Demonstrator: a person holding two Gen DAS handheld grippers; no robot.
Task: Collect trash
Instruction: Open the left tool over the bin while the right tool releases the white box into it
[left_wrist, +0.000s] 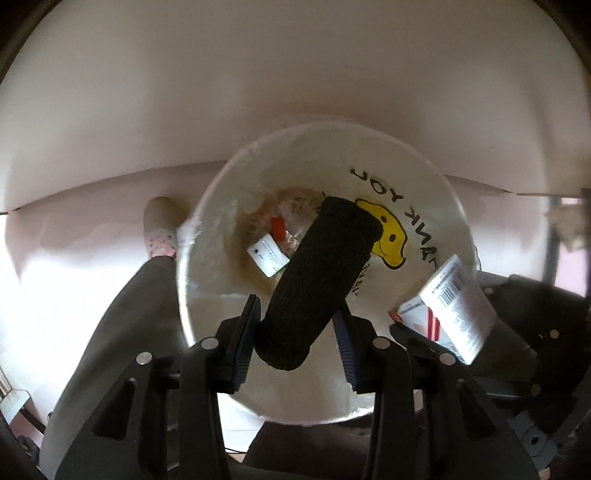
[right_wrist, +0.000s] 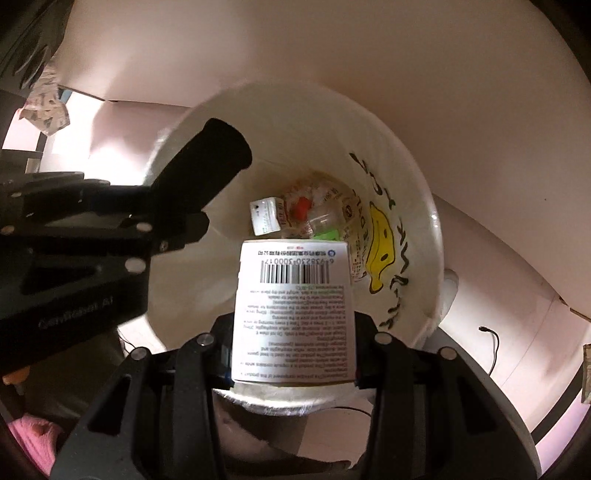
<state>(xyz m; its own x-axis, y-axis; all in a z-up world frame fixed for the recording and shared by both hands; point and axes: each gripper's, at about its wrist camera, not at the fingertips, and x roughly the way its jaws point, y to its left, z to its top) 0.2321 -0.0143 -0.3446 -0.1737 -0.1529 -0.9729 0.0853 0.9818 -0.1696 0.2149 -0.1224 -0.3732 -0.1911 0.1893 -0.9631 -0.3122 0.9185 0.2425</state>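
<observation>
Count, both views:
- Grippers: 2, the left gripper (left_wrist: 295, 325) and the right gripper (right_wrist: 293, 354).
- Black foam cylinder (left_wrist: 321, 277): 1.
- White carton with barcode (right_wrist: 293, 314): 1.
- White bin bag (right_wrist: 402, 122) with yellow smiley print: 1.
- Small white box (right_wrist: 265, 216) at bag bottom: 1.
- Other wrappers there: number not resolvable.

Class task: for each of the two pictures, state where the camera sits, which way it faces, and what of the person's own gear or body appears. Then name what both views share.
Left wrist: on the left tongs, looking down into the lined bin; holds a black foam tube; leg and slipper visible.
Right wrist: on the right tongs, facing down into the bin; grips a white barcoded box.
Shared: bin, tube, box, smiley bag print.
</observation>
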